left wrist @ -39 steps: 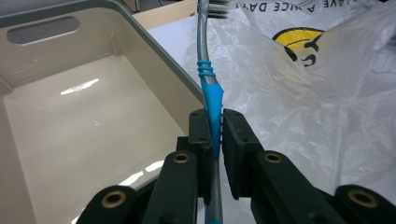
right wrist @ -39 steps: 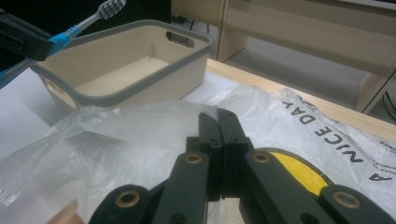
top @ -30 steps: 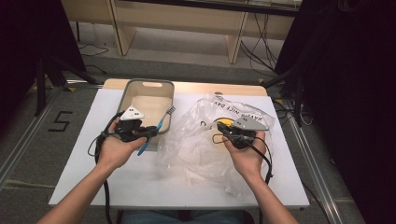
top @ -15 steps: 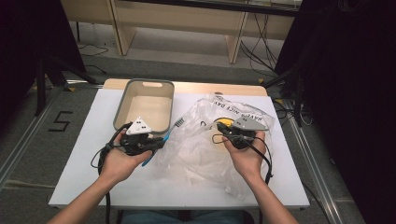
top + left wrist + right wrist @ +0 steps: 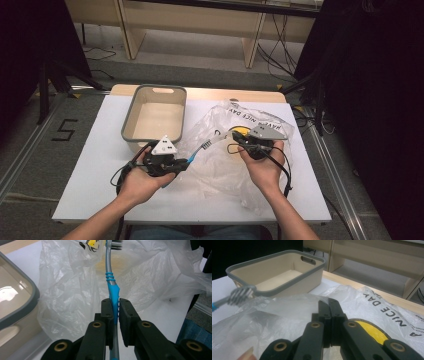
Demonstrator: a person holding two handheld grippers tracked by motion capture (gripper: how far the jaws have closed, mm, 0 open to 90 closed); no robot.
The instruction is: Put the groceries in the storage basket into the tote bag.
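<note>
White table (image 5: pixel 90 165), beige bin (image 5: pixel 155 112) at back. Left gripper (image 5: pixel 114 308) pinches blue toothbrush (image 5: pixel 113 287), head just beside bin, over clear plastic bag (image 5: pixel 225 165). Right gripper (image 5: pixel 328 312), jaws pressed together, apparently pinching bag's film. Step: bagging the brush, probably. Next: feed head into bag mouth.

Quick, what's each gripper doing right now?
Left gripper: closed on the toothbrush handle.
Right gripper: closed, pinching the plastic bag.
</note>
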